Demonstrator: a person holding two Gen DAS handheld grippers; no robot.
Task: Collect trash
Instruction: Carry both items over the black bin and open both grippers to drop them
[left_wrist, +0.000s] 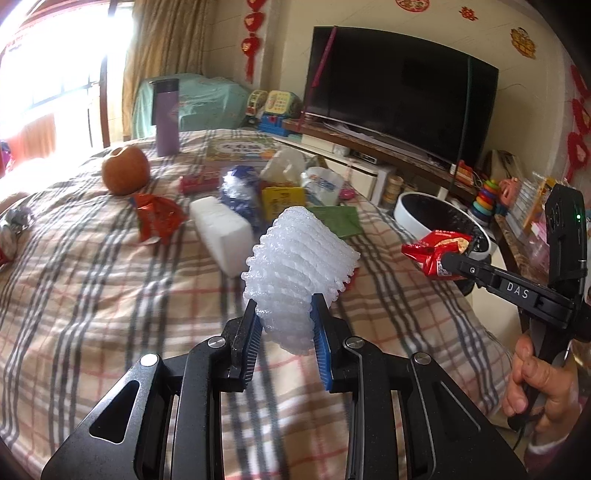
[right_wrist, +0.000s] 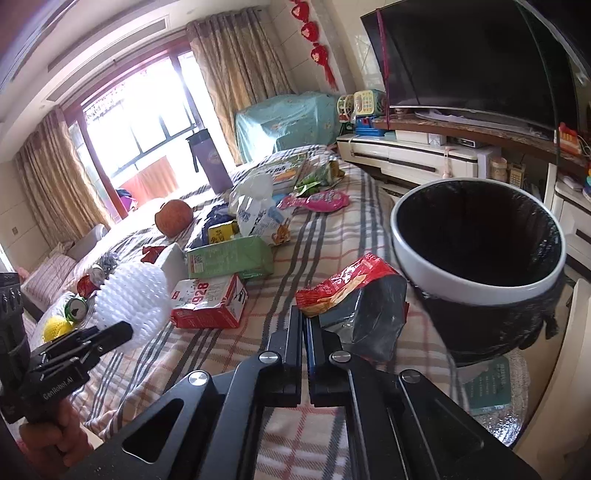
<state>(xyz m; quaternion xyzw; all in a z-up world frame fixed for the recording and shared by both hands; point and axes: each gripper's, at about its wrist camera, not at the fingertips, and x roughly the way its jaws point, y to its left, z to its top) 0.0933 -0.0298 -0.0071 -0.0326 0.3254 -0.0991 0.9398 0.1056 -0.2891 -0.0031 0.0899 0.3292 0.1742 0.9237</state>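
Observation:
My left gripper (left_wrist: 284, 306) is shut on a white foam fruit net (left_wrist: 299, 254), held up above the plaid blanket (left_wrist: 92, 277). From the right wrist view the same net (right_wrist: 133, 295) shows at the lower left, in the left gripper (right_wrist: 122, 328). My right gripper (right_wrist: 306, 314) is shut on a red snack wrapper (right_wrist: 354, 291) with a dark inner side. The wrapper hangs just left of the white-rimmed bin (right_wrist: 476, 291) with a black liner. In the left wrist view the right gripper (left_wrist: 448, 258) holds the wrapper (left_wrist: 432, 251) in front of the bin (left_wrist: 410, 210).
Litter lies on the bed: a white foam block (left_wrist: 221, 229), a crumpled red wrapper (left_wrist: 155, 214), a red-and-white carton (right_wrist: 210, 299), a green packet (right_wrist: 229, 258). An orange fruit (left_wrist: 125, 170) and a purple bottle (left_wrist: 167, 114) stand farther back. A TV (left_wrist: 399, 92) sits right.

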